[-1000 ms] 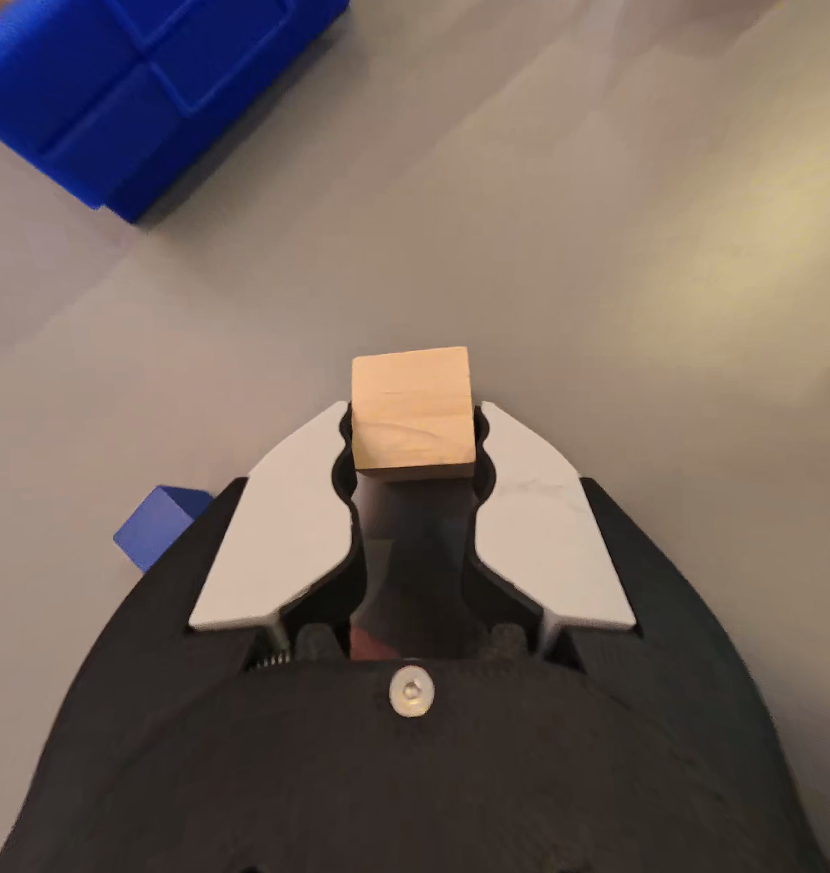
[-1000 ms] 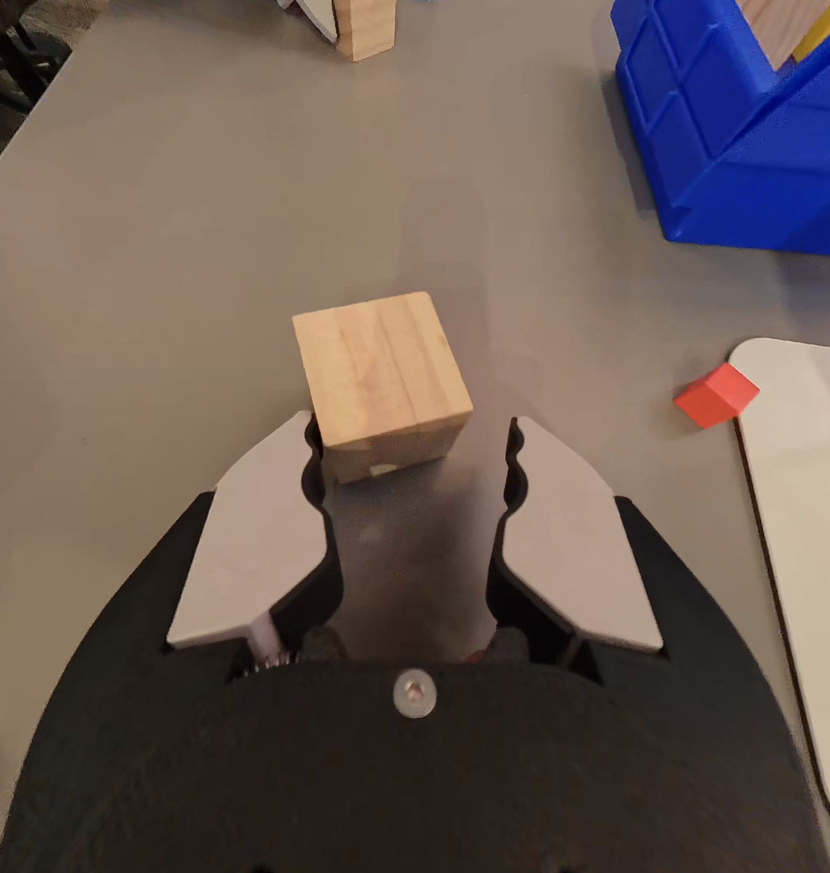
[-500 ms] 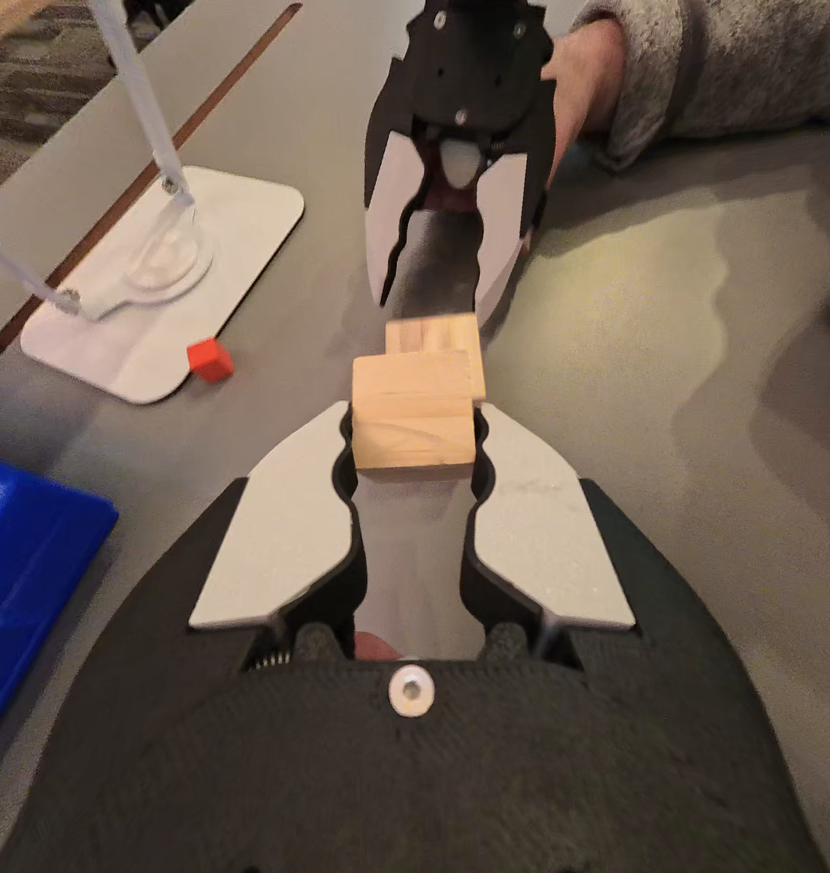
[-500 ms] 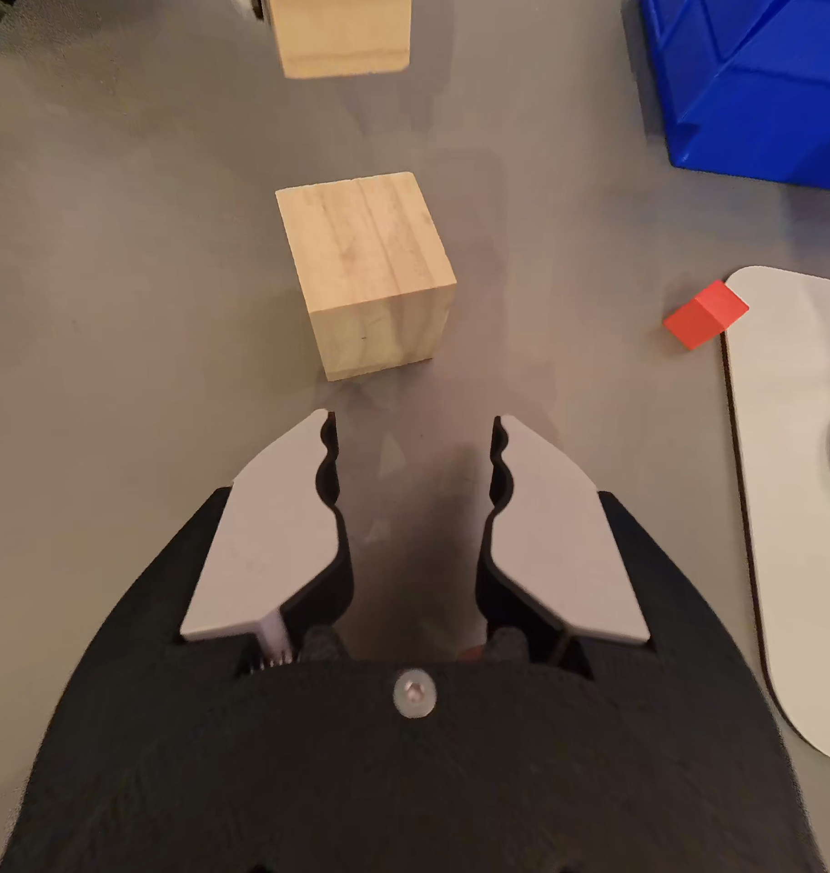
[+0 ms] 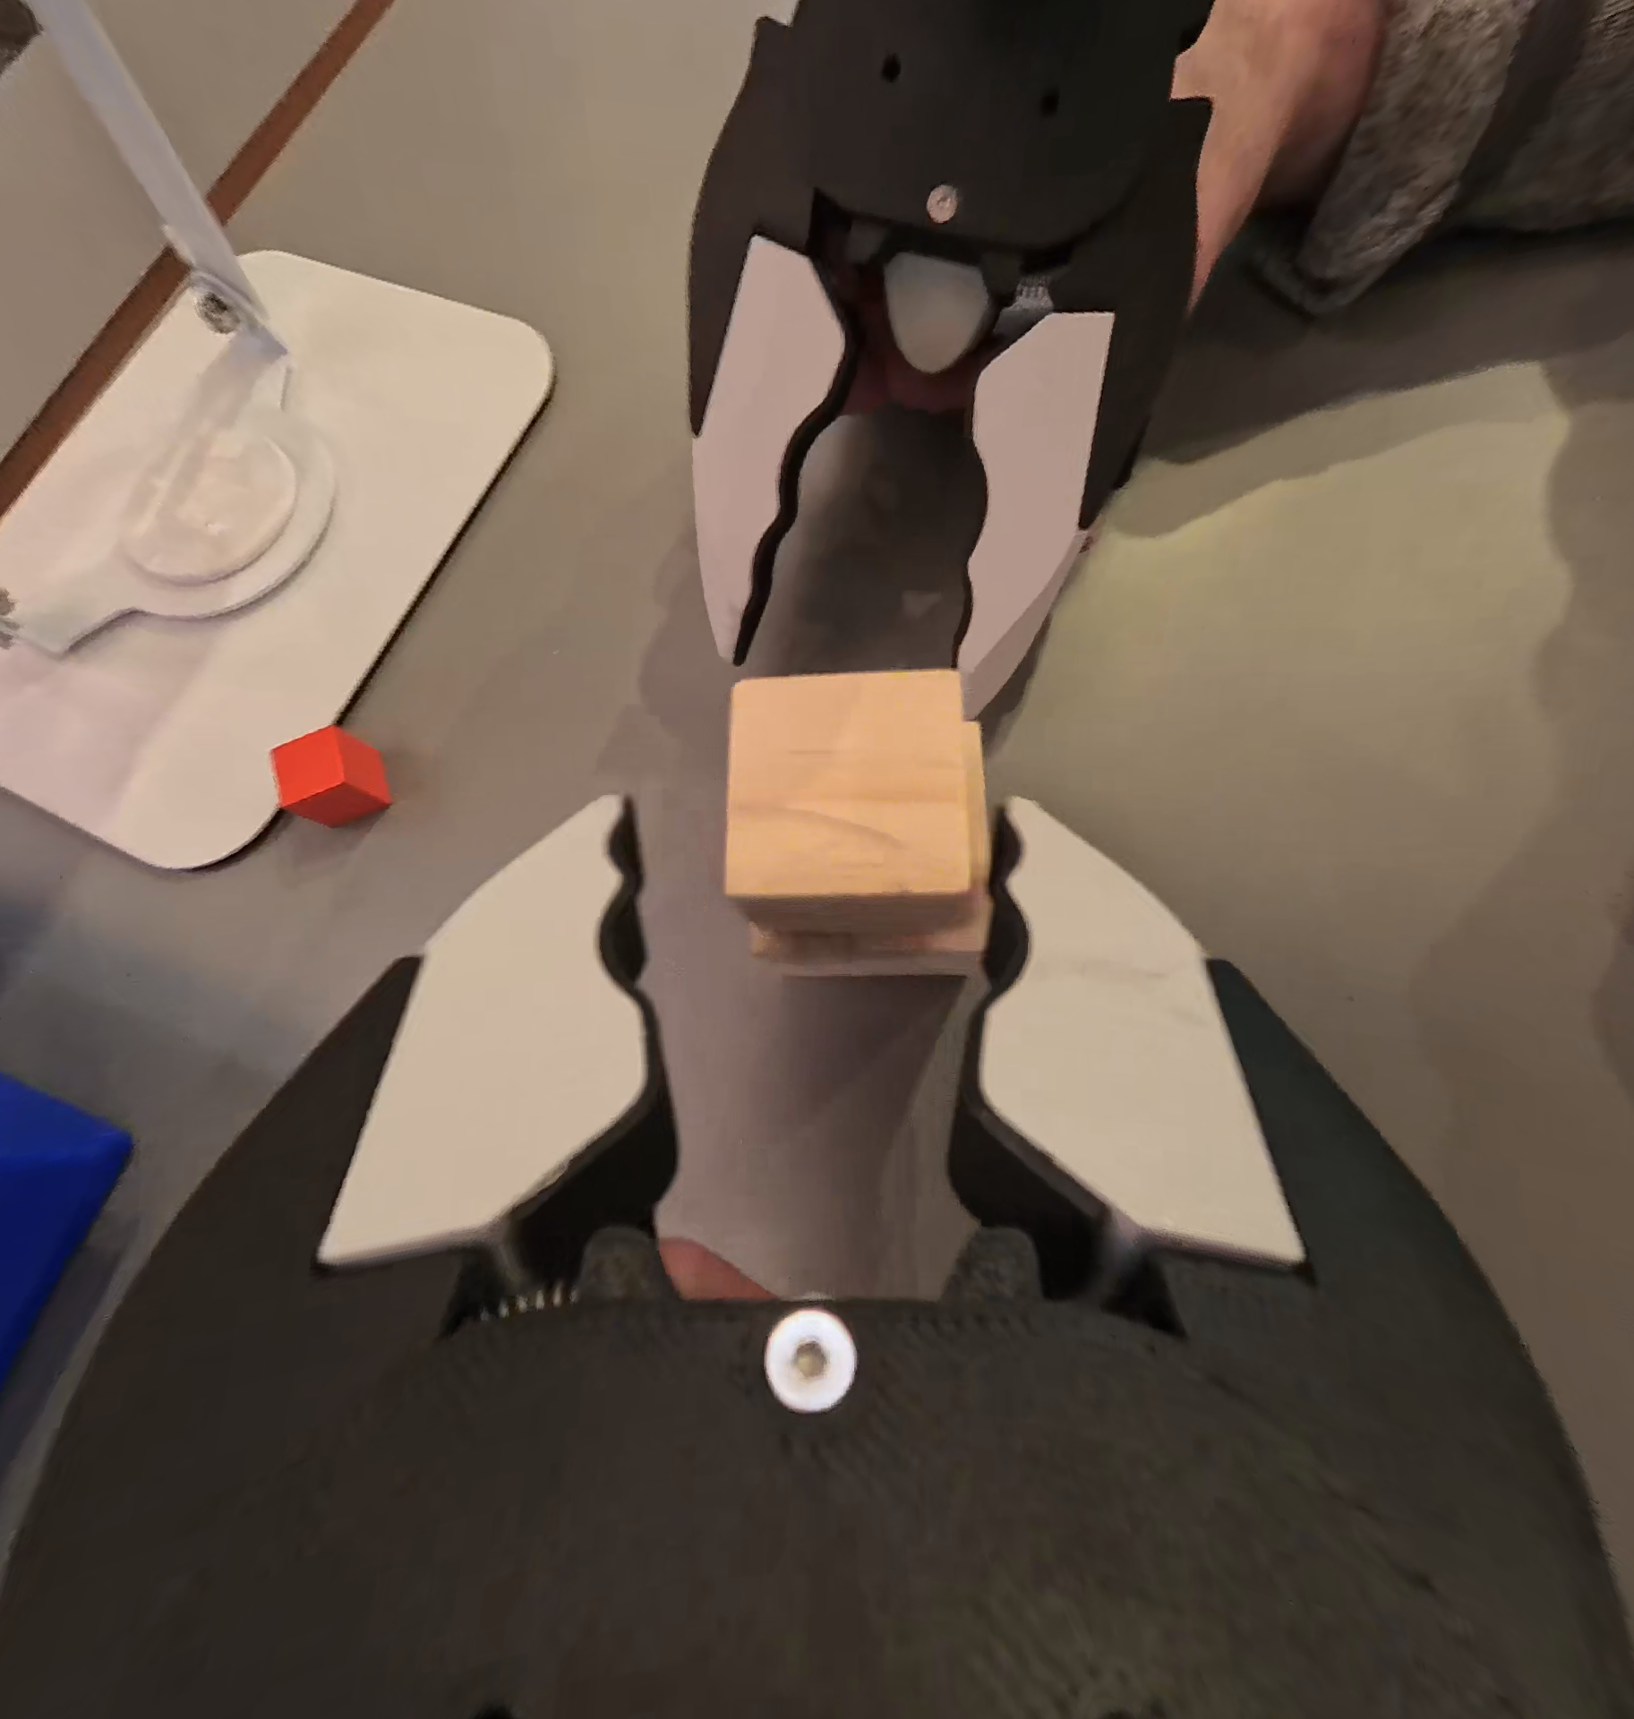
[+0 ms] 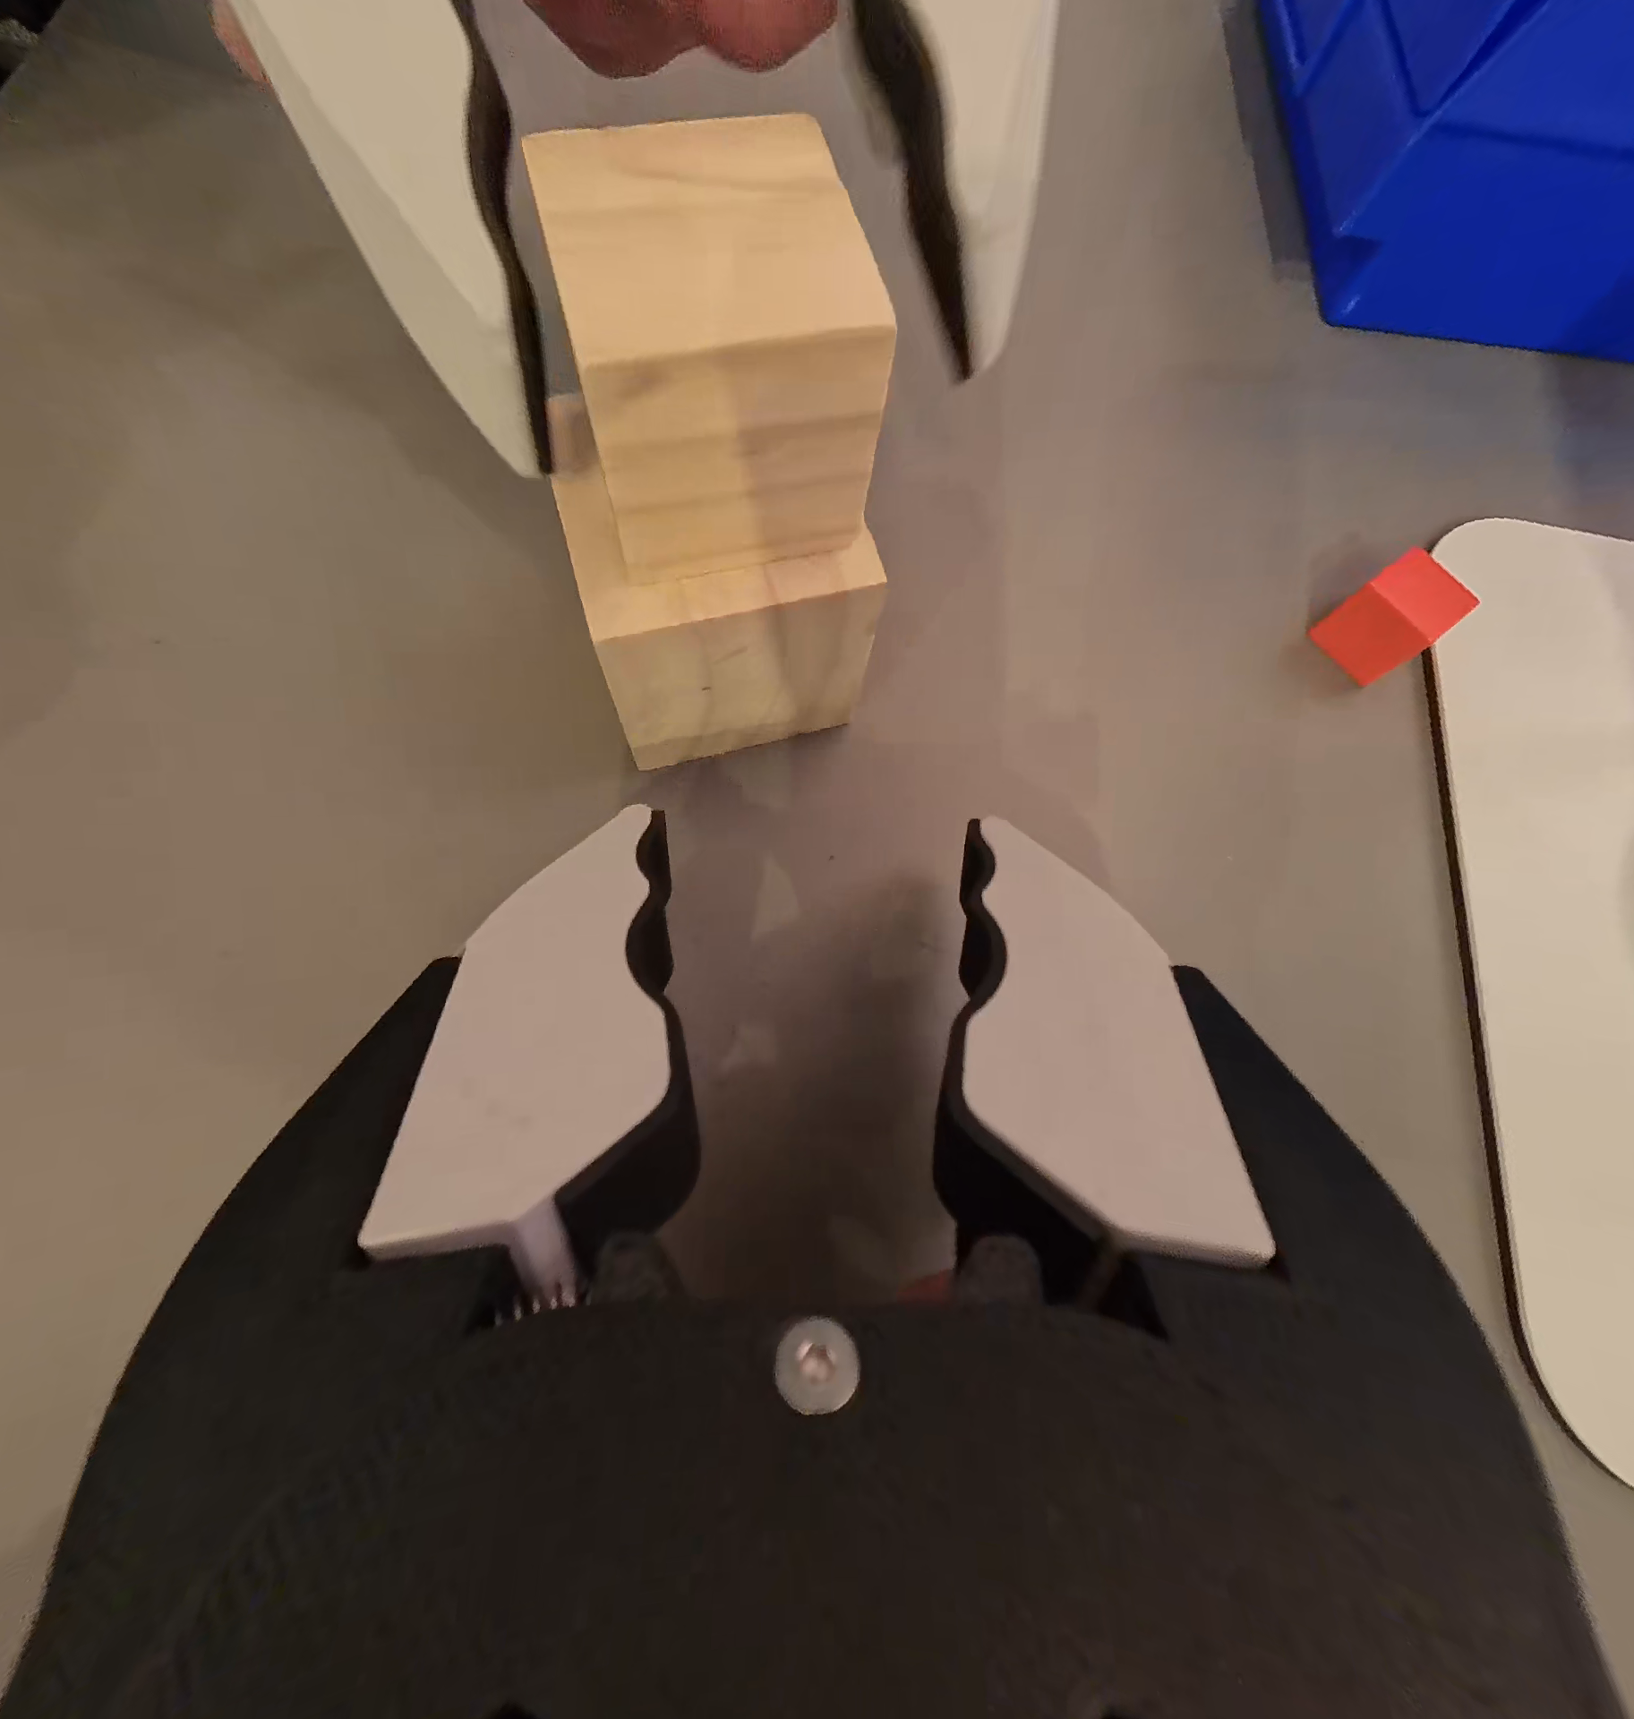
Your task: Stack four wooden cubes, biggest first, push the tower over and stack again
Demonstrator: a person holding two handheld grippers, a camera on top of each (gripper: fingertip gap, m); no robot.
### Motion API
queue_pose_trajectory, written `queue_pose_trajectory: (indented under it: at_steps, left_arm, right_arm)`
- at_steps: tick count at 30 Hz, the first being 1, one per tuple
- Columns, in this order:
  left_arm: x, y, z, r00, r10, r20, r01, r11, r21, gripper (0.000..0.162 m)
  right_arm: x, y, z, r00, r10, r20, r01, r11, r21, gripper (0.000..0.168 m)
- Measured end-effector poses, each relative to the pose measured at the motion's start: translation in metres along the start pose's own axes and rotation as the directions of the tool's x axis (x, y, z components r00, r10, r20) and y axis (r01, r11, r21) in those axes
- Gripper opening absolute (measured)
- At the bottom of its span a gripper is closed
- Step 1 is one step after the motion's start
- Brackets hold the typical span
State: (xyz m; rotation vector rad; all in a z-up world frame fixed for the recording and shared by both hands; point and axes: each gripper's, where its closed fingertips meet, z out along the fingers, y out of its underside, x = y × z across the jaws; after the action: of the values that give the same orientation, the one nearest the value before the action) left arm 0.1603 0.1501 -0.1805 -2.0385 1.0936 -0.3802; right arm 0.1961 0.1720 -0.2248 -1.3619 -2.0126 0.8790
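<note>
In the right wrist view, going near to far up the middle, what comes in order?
Right claw, open → bottom wooden cube → upper wooden cube resting on it → left claw, open around the upper cube.

A matte grey table is filling both views, with warm light pooling in a yellowish patch at the right of the left wrist view and soft shadows lying across the surface; a brown strip is running along its far edge
</note>
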Motion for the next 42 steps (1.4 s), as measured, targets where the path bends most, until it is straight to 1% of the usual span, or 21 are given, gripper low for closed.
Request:
queue_pose_trajectory:
  at_steps: [1,3,5,6,9,11,13,16,18,19,21,22,24,25,27,29,30,33,36,39,42]
  left_arm:
    - [-0.002,0.001,-0.006,1.000,-0.004,0.010,0.004,1.000,0.015,0.079]
    - [-0.006,0.005,-0.029,0.999,-0.014,0.033,0.011,0.998,0.062,0.080]
    - [-0.023,0.024,-0.062,0.992,-0.038,0.119,0.030,0.997,0.073,0.080]
    - [-0.035,0.042,-0.081,0.983,-0.050,0.179,0.040,0.998,0.057,0.079]
    - [-0.090,0.124,-0.152,0.878,-0.111,0.466,0.161,0.984,-0.070,0.073]
    - [-0.117,0.186,-0.202,0.764,-0.142,0.629,0.288,0.948,-0.137,0.069]
    - [-0.130,0.236,-0.235,0.672,-0.228,0.704,0.418,0.902,-0.107,0.066]
    - [-0.136,0.279,-0.252,0.571,-0.354,0.741,0.540,0.842,-0.014,0.068]
    - [-0.134,0.293,-0.245,0.559,-0.393,0.730,0.590,0.807,-0.017,0.068]
    - [-0.134,0.292,-0.238,0.564,-0.417,0.713,0.594,0.804,0.001,0.064]
    - [-0.137,0.292,-0.231,0.559,-0.423,0.713,0.601,0.799,0.003,0.031]
    - [-0.141,0.293,-0.232,0.551,-0.404,0.730,0.592,0.806,-0.001,0.029]
    - [-0.144,0.285,-0.228,0.561,-0.398,0.725,0.570,0.822,0.010,0.028]
    - [-0.144,0.274,-0.225,0.572,-0.413,0.709,0.553,0.832,0.039,0.028]
    - [-0.138,0.236,-0.212,0.637,-0.400,0.659,0.476,0.877,0.073,0.029]
    - [-0.122,0.183,-0.188,0.735,-0.378,0.563,0.390,0.915,0.106,0.029]
    - [-0.110,0.153,-0.173,0.794,-0.340,0.504,0.327,0.938,0.118,0.029]
    - [-0.065,0.065,-0.124,0.925,-0.233,0.301,0.193,0.968,0.158,0.029]
    - [-0.025,0.001,-0.084,0.982,-0.088,0.166,0.062,0.986,0.155,0.029]
    - [-0.003,-0.030,-0.056,0.997,0.008,0.074,-0.016,0.994,0.111,0.029]
    - [0.002,-0.033,-0.037,0.999,0.048,0.023,-0.049,0.998,0.032,0.029]
  right_arm:
    - [0.000,0.000,0.000,1.000,0.001,0.001,-0.001,1.000,0.003,0.061]
    - [0.000,-0.001,-0.001,1.000,0.007,0.004,-0.007,1.000,0.008,0.061]
    - [0.000,-0.001,-0.001,1.000,0.012,0.009,-0.012,1.000,0.012,0.061]
    - [0.001,-0.001,-0.001,1.000,0.016,0.012,-0.016,1.000,0.012,0.061]
    - [0.001,-0.001,-0.001,1.000,0.021,0.018,-0.021,1.000,0.012,0.059]
    - [0.002,-0.001,-0.001,1.000,0.025,0.017,-0.025,1.000,0.011,0.059]
    - [0.003,-0.001,0.000,1.000,0.027,0.015,-0.028,1.000,0.012,0.059]
    - [0.004,-0.001,0.000,0.999,0.033,0.012,-0.034,0.999,0.010,0.058]
    - [0.004,-0.001,0.000,0.999,0.034,0.009,-0.034,0.999,0.008,0.058]
    - [0.004,-0.001,0.000,0.999,0.034,0.008,-0.034,0.999,0.008,0.057]
    - [0.005,-0.001,0.000,0.999,0.035,0.005,-0.036,0.999,0.008,0.057]
    - [0.005,-0.001,0.000,0.999,0.036,0.005,-0.036,0.999,0.010,0.057]
    - [0.005,-0.001,0.000,0.999,0.038,0.007,-0.038,0.999,0.011,0.056]
    - [0.005,-0.002,0.000,0.999,0.040,0.009,-0.040,0.999,0.011,0.056]
    - [0.006,-0.002,0.000,0.999,0.044,0.009,-0.044,0.999,0.015,0.055]
    - [0.009,-0.002,-0.001,0.999,0.047,-0.002,-0.047,0.999,0.018,0.054]
    - [0.011,-0.002,-0.001,0.999,0.052,-0.006,-0.052,0.998,0.019,0.054]
    - [0.013,-0.002,-0.001,0.998,0.058,-0.011,-0.058,0.998,0.019,0.052]
    - [0.012,-0.001,0.000,0.999,0.044,-0.020,-0.044,0.999,0.013,0.052]
    - [0.011,-0.001,0.000,0.999,0.035,-0.020,-0.035,0.999,0.009,0.051]
    - [0.011,-0.001,0.000,0.999,0.034,-0.016,-0.033,0.999,0.010,0.051]
